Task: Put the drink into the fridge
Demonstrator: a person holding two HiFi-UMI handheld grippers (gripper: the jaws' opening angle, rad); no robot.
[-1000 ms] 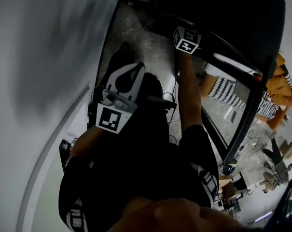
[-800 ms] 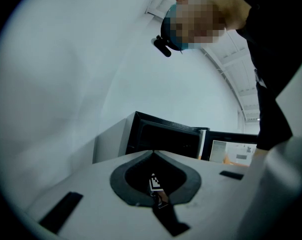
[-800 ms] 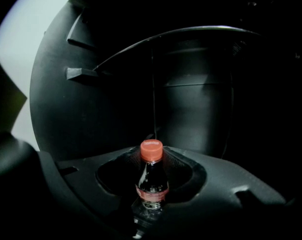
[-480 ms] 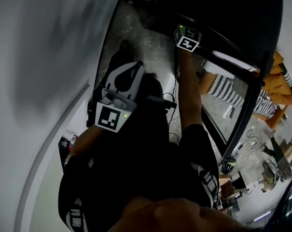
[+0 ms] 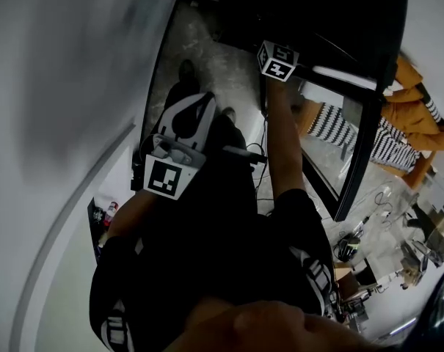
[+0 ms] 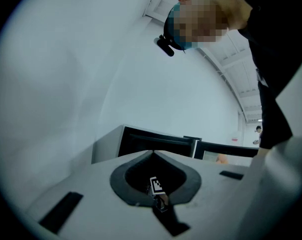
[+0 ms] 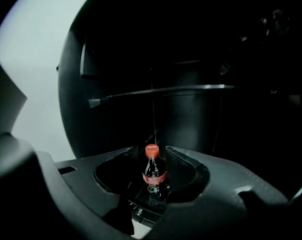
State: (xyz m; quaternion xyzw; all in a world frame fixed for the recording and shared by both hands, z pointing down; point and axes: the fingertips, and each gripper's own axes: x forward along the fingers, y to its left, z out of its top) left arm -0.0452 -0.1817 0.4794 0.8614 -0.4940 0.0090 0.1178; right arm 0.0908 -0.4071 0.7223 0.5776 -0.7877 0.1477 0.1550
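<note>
A small cola bottle (image 7: 153,176) with a red cap stands upright inside the dark fridge (image 5: 310,13). My right gripper (image 7: 151,150) is open; its jaws have just been opening, and the bottle shows in the gap between them with neither pad touching it. In the head view only this gripper's marker cube (image 5: 278,59) shows at the fridge mouth, the jaws lost in the dark. My left gripper (image 5: 205,101) hangs at the person's left side, away from the fridge. Its white jaws (image 6: 153,152) meet at the tips, shut on nothing.
The fridge's glass door (image 5: 354,160) stands open to the right and mirrors striped and orange cloth. A shelf (image 7: 160,91) crosses the fridge interior. Cables (image 5: 258,152) lie on the speckled floor. A white wall (image 5: 60,86) fills the left, with small cans (image 5: 108,213) at its foot.
Both marker cubes have shifted slightly upward in the head view. The open glass door now sits further left in the picture.
</note>
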